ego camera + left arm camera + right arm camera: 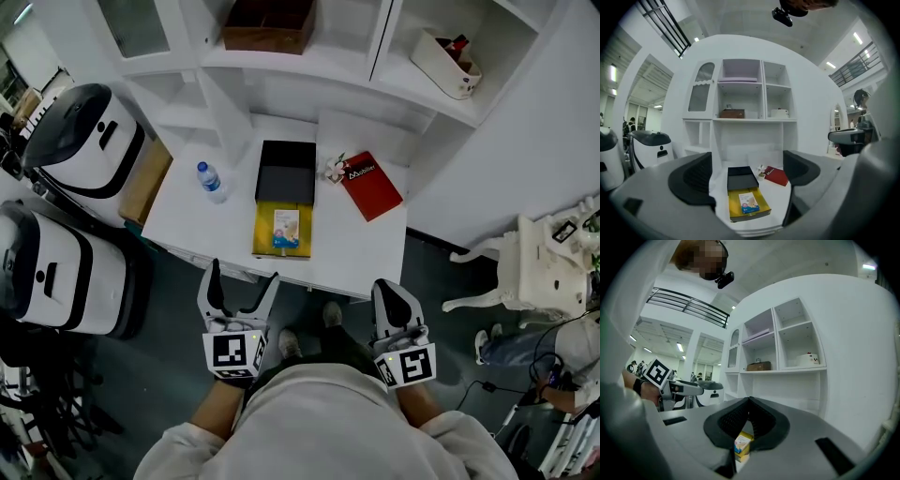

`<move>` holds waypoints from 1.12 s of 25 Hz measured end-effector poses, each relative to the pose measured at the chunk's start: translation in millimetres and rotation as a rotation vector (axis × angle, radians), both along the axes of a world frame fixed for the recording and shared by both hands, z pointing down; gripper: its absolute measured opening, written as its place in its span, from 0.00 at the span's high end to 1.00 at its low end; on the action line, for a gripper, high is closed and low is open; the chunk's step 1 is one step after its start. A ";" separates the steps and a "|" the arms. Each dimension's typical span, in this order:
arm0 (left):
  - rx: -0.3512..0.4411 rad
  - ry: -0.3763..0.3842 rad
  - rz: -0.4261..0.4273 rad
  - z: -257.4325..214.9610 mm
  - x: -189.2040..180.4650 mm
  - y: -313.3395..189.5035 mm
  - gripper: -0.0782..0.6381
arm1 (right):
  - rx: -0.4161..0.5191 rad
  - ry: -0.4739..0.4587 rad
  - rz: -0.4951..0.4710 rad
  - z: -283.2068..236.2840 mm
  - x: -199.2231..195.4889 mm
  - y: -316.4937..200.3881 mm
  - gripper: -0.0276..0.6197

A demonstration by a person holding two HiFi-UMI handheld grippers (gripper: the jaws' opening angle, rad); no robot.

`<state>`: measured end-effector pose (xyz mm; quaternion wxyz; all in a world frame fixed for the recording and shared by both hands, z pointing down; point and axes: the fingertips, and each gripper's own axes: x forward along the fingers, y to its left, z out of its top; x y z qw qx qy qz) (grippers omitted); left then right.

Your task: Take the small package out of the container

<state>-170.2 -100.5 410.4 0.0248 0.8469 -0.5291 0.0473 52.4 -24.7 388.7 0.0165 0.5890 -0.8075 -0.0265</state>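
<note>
Landmark: yellow container (263, 232), open-topped, on the white table (366, 248).

- Small package (286, 228): lies flat inside the yellow container, pale face with a blue edge turned up. Also seen in the left gripper view (748, 202).
- Black box (286, 172): on the far side of the container, end touching it.
- Red book (370, 185): far and right of the container, flat, apart from it.
- Small white object (335, 169): beside the book's near-left corner, between book and black box; too small to identify.
- Water bottle (211, 181): far and left of the container, apart from it.
- Left gripper (244, 274): short of the table edge, on the near side of the container. Jaws wide apart, nothing between them; container is framed in the gap, well beyond the tips (747, 173).
- Right gripper (389, 286): near and right of the container, also off the table. Jaws together, tips meeting (749, 400), nothing clamped; a sliver of container and package shows through the gap below the tips.
</note>
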 end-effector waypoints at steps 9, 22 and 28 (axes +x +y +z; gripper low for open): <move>-0.138 -0.066 -0.046 63.0 31.6 -69.9 0.25 | -0.024 -0.013 -0.059 13.5 31.1 -74.0 0.92; -0.386 -0.175 -0.068 185.0 75.8 -154.0 0.25 | -0.099 -0.010 -0.009 38.9 102.1 -148.0 0.92; -0.494 -0.228 -0.088 238.1 82.0 -175.6 0.25 | -0.123 -0.003 0.021 45.0 124.5 -162.2 0.92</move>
